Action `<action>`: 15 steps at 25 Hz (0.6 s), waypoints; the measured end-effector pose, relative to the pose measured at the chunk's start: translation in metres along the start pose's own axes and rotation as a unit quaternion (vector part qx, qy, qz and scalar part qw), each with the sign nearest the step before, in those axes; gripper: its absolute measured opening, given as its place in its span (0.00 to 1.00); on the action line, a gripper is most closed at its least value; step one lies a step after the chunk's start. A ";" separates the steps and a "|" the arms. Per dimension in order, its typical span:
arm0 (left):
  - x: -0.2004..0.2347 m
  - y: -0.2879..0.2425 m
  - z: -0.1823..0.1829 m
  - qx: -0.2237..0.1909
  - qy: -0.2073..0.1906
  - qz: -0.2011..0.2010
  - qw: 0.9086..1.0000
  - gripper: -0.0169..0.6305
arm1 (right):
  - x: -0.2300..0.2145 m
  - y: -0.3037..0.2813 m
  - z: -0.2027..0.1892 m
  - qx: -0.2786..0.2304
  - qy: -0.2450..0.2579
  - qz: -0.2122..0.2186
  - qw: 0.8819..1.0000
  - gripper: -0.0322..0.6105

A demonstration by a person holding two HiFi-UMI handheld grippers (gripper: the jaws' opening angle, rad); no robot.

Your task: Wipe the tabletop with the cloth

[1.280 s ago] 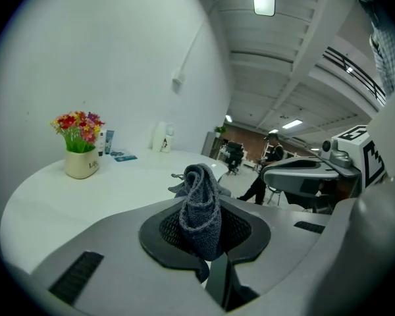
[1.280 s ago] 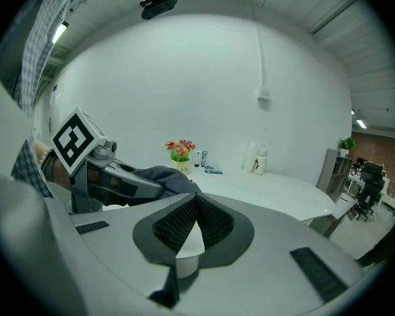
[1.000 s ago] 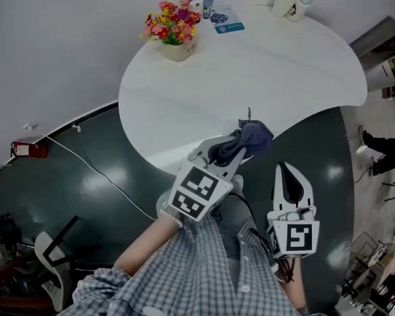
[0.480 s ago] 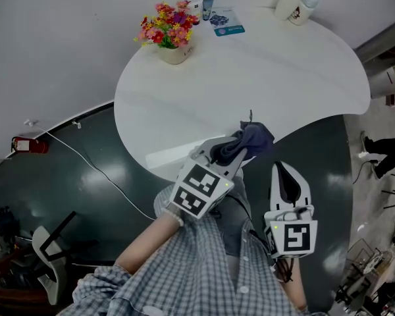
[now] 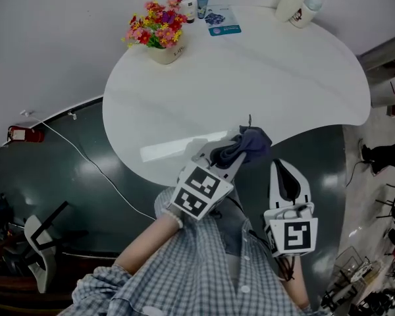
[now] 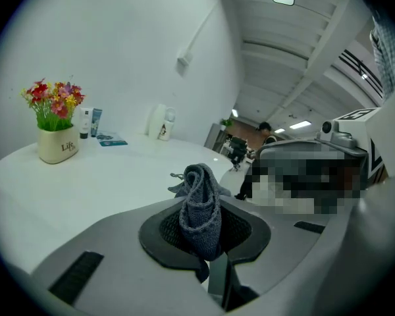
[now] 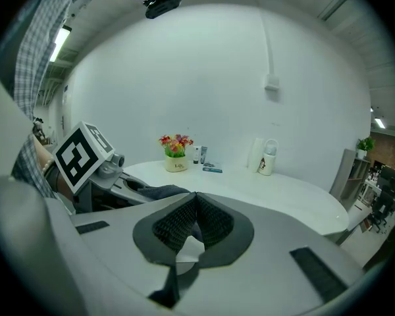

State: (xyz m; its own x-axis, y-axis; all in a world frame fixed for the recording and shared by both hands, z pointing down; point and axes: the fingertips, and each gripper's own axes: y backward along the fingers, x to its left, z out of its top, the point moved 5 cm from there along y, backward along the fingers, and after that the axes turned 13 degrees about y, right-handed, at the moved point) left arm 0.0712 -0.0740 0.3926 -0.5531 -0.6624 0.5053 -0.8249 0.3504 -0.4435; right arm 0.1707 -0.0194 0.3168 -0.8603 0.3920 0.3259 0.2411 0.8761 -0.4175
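Note:
A dark grey-blue knitted cloth point(image 5: 247, 143) is bunched between the jaws of my left gripper point(image 5: 232, 151), which is shut on it just above the near edge of the white tabletop point(image 5: 250, 78). In the left gripper view the cloth point(image 6: 201, 206) stands up as a folded wad pinched in the left gripper point(image 6: 202, 232). My right gripper point(image 5: 288, 180) hangs off the table over the dark floor, shut with nothing in it. The right gripper view has that right gripper point(image 7: 194, 219) with its pads pressed together, and the cloth point(image 7: 159, 191) to its left.
At the table's far side stand a pot of red and yellow flowers point(image 5: 155, 35), a small tube point(image 5: 203, 6), a blue leaflet point(image 5: 222, 20) and a white jug with a mug point(image 5: 301, 5). A white cable point(image 5: 92, 166) crosses the dark floor at left. Chair legs point(image 5: 43, 242) show lower left.
The table and its objects have slid a little left and up in the head view. Both grippers keep their places, the left still shut on the cloth.

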 end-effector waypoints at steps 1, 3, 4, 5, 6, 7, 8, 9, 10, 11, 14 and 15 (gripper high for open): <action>0.000 -0.004 -0.001 0.002 0.005 0.002 1.000 0.11 | -0.003 -0.002 -0.002 0.004 0.001 0.006 1.000 0.06; 0.000 -0.013 -0.003 0.009 0.012 0.006 1.000 0.11 | -0.010 -0.006 -0.005 0.006 0.004 0.015 1.000 0.06; 0.000 -0.018 -0.004 0.013 0.014 0.008 1.000 0.11 | -0.014 -0.008 -0.007 0.005 0.005 0.020 1.000 0.06; 0.000 -0.021 -0.006 0.017 0.013 0.010 1.000 0.11 | -0.018 -0.010 -0.010 0.005 0.007 0.025 1.000 0.06; -0.001 -0.025 -0.008 0.020 0.012 0.014 1.000 0.11 | -0.021 -0.011 -0.012 0.005 0.008 0.030 1.000 0.06; -0.001 -0.028 -0.009 0.023 0.011 0.018 1.000 0.11 | -0.024 -0.013 -0.014 0.006 0.010 0.036 0.999 0.06; 0.000 -0.030 -0.010 0.024 0.010 0.022 0.999 0.12 | -0.027 -0.016 -0.015 0.006 0.012 0.041 0.999 0.06; 0.001 -0.033 -0.011 0.025 0.011 0.027 0.999 0.11 | -0.029 -0.018 -0.016 0.005 0.014 0.046 0.999 0.06; 0.003 -0.035 -0.011 0.025 0.014 0.031 0.999 0.11 | -0.032 -0.021 -0.016 0.004 0.016 0.051 0.999 0.06; 0.005 -0.038 -0.012 0.026 0.018 0.036 0.999 0.11 | -0.034 -0.023 -0.017 0.002 0.018 0.056 0.998 0.06; 0.011 -0.047 -0.020 0.043 0.024 0.053 0.997 0.11 | -0.039 -0.028 -0.020 0.000 0.024 0.071 0.997 0.06; 0.013 -0.050 -0.023 0.054 0.017 0.063 0.996 0.11 | -0.040 -0.029 -0.022 0.000 0.026 0.076 0.997 0.06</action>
State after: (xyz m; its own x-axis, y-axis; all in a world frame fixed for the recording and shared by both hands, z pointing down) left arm 0.1030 -0.0850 0.4385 -0.6561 -0.5942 0.4653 -0.7328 0.3540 -0.5812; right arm 0.2081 -0.0549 0.3342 -0.7896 0.5337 0.3027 0.3661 0.8057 -0.4656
